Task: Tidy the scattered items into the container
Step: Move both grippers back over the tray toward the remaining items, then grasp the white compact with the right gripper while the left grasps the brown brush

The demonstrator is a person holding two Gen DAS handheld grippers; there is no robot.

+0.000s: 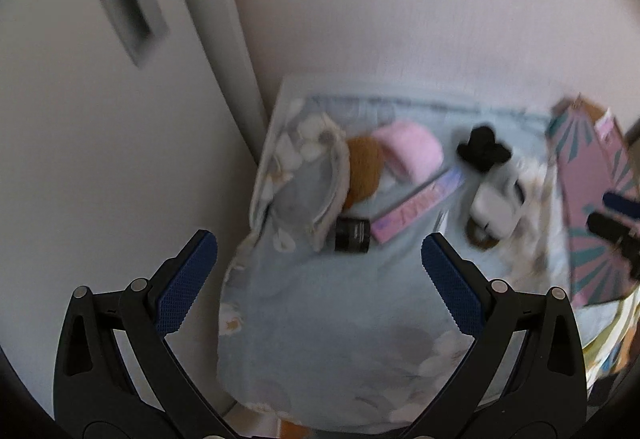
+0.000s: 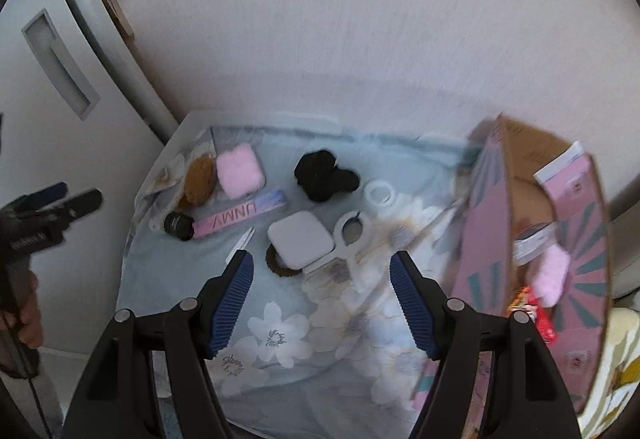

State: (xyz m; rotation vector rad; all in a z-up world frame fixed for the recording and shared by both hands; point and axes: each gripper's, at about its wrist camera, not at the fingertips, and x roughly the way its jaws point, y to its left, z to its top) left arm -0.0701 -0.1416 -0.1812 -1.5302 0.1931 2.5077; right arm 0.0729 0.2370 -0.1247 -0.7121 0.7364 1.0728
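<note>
The pink cardboard box [image 2: 516, 207] at the right already holds a fluffy pink pouch [image 2: 554, 275] and some packets too blurred to name. Scattered items lie on the flowered cloth [image 2: 280, 323]: a white square case [image 2: 300, 239] hides most of a brown hair tie [image 2: 276, 263]. Both the left tongs [image 1: 320, 255] and the right tongs [image 2: 322, 271] gape empty above them, the case just beyond the right pair.

free: near cloth [image 2: 280, 371] | blocked: box [image 2: 492, 239] right, wall [image 2: 360, 19] behind
</note>
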